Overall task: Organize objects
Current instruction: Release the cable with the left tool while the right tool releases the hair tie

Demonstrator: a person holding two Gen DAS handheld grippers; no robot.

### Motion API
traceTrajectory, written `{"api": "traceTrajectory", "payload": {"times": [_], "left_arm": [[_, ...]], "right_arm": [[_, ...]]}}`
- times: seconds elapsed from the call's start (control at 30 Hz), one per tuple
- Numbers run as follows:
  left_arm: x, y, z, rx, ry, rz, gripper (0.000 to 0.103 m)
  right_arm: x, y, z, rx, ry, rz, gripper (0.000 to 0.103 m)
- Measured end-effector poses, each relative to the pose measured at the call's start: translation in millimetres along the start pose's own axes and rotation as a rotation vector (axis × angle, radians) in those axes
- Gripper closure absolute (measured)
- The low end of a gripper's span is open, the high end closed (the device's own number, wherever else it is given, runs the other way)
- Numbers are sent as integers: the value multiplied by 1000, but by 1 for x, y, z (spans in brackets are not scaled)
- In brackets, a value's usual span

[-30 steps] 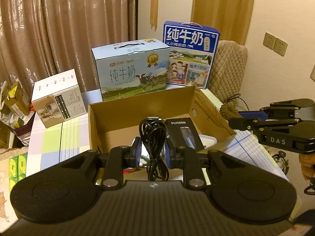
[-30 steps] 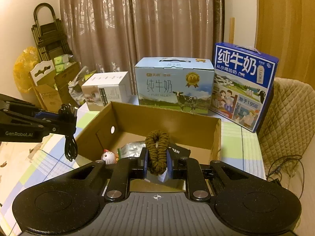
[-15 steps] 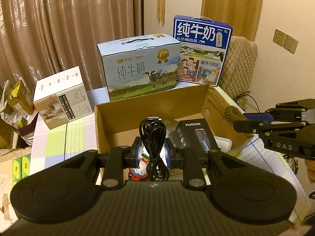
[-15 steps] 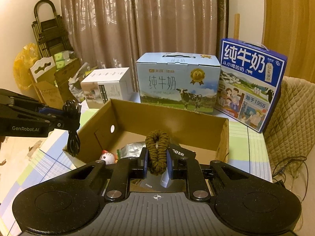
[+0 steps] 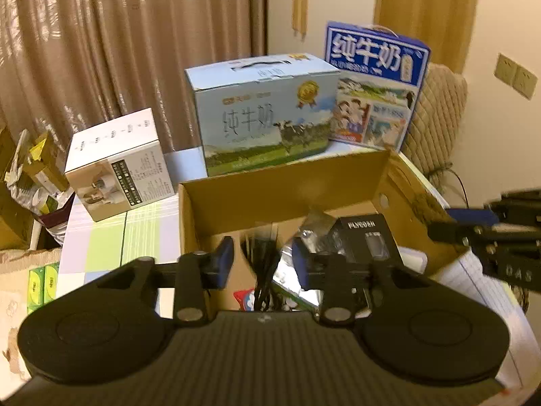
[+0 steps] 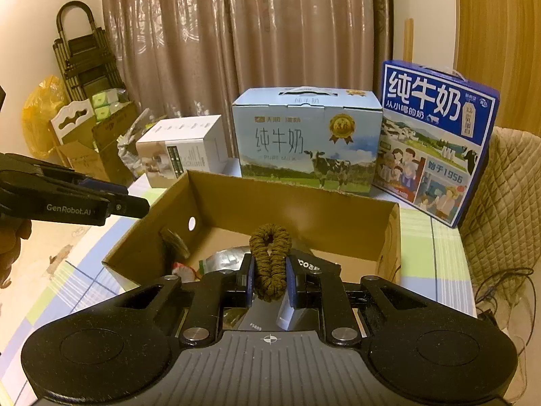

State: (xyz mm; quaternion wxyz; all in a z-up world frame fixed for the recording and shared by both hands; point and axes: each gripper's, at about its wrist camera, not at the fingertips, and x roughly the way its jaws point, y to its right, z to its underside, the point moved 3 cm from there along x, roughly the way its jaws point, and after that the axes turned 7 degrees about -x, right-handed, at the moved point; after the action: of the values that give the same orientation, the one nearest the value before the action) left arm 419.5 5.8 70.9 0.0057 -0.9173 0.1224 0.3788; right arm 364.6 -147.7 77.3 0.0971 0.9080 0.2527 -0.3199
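Nearest in the right view, the right gripper (image 6: 269,279) pinches a brown rope (image 6: 270,257) bundle at its middle, the loops standing up between the pads, just over the near side of the box (image 6: 294,203). The rope looks light and soft; it should squash under the pads and not slip, so a mid-bundle hold seems right. The left gripper (image 5: 263,264) is spread wide over the box, and a black cable (image 5: 265,270), blurred, hangs loose between its pads; whether it touches either pad is unclear. The cable seems limp and light, likely to uncoil. In the box lie a black case (image 5: 368,240), a foil pack (image 5: 297,270) and a small toy (image 6: 184,267); bare floor shows toward the back wall. The cardboard walls stand low, so a lowering gripper could catch the rim. Beyond stand two milk cartons (image 6: 307,138) and a white carton (image 6: 182,149), well clear.
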Motion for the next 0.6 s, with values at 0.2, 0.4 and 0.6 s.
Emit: {"api": "traceTrajectory", "payload": {"times": [0.2, 0.4, 0.6], "left_arm": [[3, -7, 9, -25, -19, 4, 71], [1, -7, 18, -32, -36, 6, 71], [-4, -3, 24, -30, -41, 15, 70]], "right_arm": [[-1, 1, 4, 20, -5, -4, 88], [-7, -5, -1, 18, 5, -12, 88], [-12, -12, -8, 10, 18, -17, 88]]}}
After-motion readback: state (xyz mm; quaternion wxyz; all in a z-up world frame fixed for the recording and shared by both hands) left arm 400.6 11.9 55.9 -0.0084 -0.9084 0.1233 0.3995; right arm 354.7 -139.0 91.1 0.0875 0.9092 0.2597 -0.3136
